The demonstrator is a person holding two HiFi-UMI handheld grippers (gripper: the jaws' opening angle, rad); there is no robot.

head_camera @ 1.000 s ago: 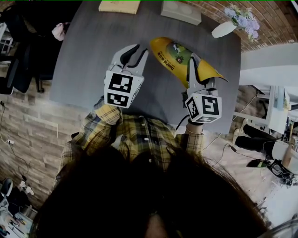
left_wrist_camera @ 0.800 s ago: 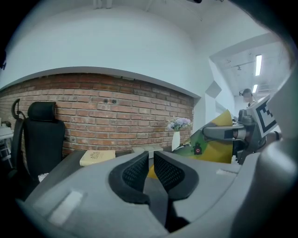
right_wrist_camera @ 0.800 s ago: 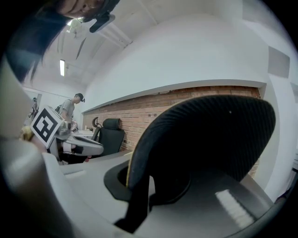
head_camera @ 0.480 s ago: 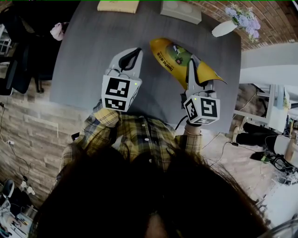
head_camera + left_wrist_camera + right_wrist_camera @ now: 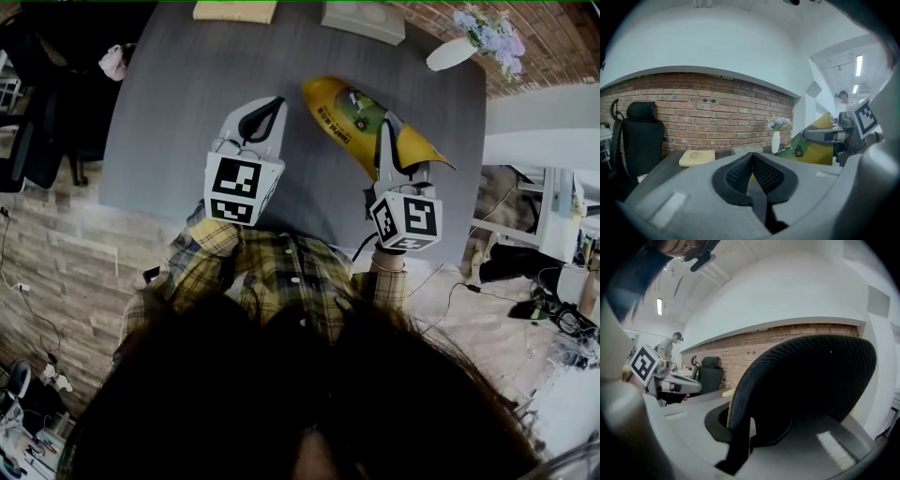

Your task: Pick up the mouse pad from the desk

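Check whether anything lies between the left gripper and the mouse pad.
Nothing visible does. Only a strip of bare desk separates the left gripper, fingers shut, from the nearest end of the mouse pad. The right gripper is clamped on the pad's other side and holds it tilted up.

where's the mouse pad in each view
Head view: mouse pad right of centre, held by the right gripper.
Left gripper view: far right, yellow-green face.
Right gripper view: centre, black underside between the jaws.
Shared landmark: black chair.
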